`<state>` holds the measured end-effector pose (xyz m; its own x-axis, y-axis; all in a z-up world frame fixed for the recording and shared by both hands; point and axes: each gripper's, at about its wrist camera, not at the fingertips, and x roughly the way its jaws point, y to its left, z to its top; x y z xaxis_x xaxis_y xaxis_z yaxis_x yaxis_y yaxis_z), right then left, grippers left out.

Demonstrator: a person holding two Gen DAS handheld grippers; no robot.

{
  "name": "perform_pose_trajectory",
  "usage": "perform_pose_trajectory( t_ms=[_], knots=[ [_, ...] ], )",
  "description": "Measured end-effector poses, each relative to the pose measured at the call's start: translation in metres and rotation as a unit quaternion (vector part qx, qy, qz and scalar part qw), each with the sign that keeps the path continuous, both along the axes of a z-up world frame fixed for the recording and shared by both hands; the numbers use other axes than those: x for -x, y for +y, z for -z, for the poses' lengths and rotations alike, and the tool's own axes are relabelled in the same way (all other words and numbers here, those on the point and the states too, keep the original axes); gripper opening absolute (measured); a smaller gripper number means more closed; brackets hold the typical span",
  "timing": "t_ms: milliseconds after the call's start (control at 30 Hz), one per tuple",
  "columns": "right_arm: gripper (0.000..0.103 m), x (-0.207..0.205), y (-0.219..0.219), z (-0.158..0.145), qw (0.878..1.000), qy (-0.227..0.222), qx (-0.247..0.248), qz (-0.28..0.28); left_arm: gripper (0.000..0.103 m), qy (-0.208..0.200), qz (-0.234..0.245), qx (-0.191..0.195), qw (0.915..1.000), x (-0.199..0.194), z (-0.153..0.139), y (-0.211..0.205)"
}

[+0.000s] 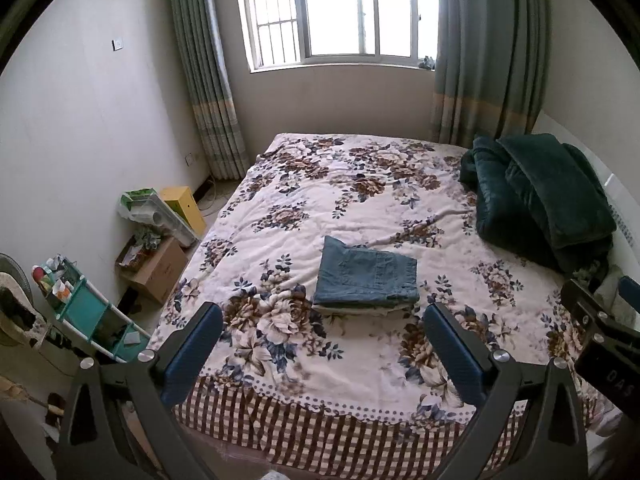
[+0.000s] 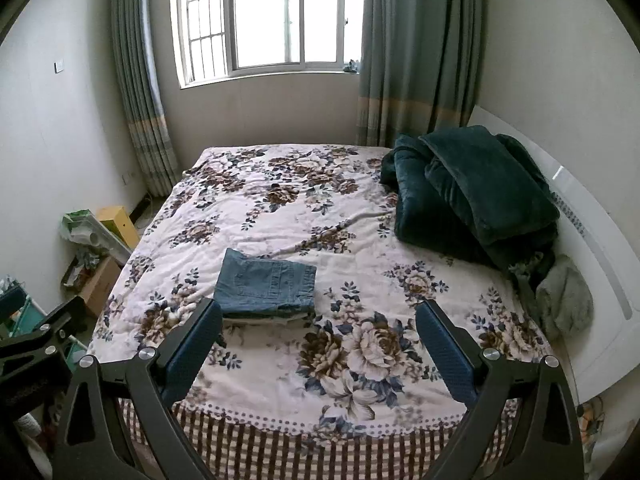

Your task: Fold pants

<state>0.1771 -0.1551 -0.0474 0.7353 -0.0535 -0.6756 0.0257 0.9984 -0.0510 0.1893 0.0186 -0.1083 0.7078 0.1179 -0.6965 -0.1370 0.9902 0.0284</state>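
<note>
both grippers hung above the near edge of the bed, each with its blue-padded fingers spread wide apart and nothing between them. from its own camera the left gripper [image 1: 322, 320] framed the folded pants [image 1: 366, 280], which sat just beyond its fingertips without touching them. the right gripper [image 2: 318, 318] showed the same pants [image 2: 266, 288] off to its left, the left finger [image 2: 196, 340] overlapping the bundle's near corner in the view; whether it touched the cloth could not be told. the pants were blue denim, folded into a compact rectangle, a back pocket facing up, lying flat on the floral bedspread [image 1: 360, 200] a little toward the near side of the bed. a dark green quilt [image 1: 540, 196] was heaped at the right side against the white headboard [image 2: 592, 260], well apart from the pants. grey-green curtains [image 2: 416, 60] hung on both sides of the bright window [image 1: 340, 8]. on the floor to the left stood a cardboard box [image 1: 156, 272], a yellow box [image 1: 184, 204] and a teal shelf [image 1: 92, 312]. part of the right gripper's black frame showed at the right edge of the left camera's view.
</note>
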Motion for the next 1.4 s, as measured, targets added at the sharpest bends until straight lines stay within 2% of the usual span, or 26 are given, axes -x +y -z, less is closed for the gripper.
perform_pose_trajectory(
  t_ms=[1400],
  knots=[
    [0.1, 0.0064, 0.0031, -0.0056, 1.0, 0.007, 0.003, -0.007, 0.103, -0.008, -0.011, -0.004, 0.9999, 0.0051, -0.0079, 0.0013]
  ],
)
